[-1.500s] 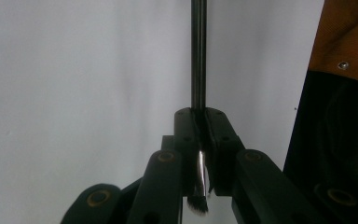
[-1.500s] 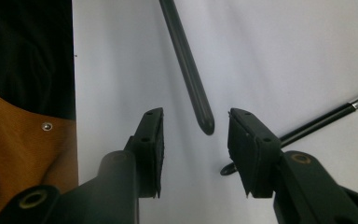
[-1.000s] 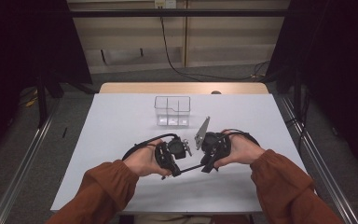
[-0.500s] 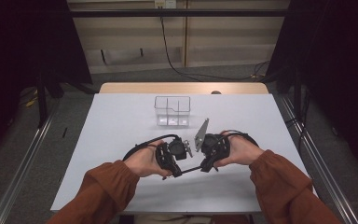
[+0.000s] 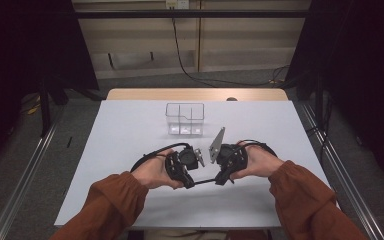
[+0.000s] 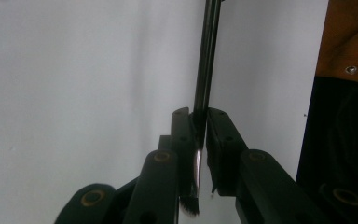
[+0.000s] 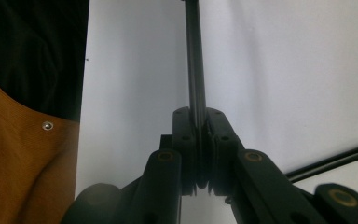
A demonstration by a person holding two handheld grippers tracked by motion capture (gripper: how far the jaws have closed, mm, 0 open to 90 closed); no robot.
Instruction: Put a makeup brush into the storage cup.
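Black and slender, a brush point(image 5: 206, 181) was held level between the two grippers, just above the white table point(image 5: 130, 135). The left gripper point(image 5: 189, 183) pinched it near the bristle end: in the left gripper view the jaws were pressed against the handle point(image 6: 208, 56), with the bristle tuft point(image 6: 189, 205) showing below the pads and the handle running up and away from them. The right gripper point(image 5: 220, 180) had just been closing, and in the right gripper view its jaws were clamped on the other end of the handle point(image 7: 195, 60), which rose straight out from between the pads. A second dark rod point(image 7: 331, 162) lay on the table to the right of those jaws; what it was could not be told. From the high view the two grippers stood close together, tips facing each other, each gripped by a hand in a rust-coloured sleeve point(image 5: 115, 200). A grey three-cornered plate stood tilted on the right gripper. A clear plastic organiser point(image 5: 185, 119) with compartments stood on the table beyond both grippers, well apart from the brush. Small pale items lay in its near compartments; they were too small to identify.
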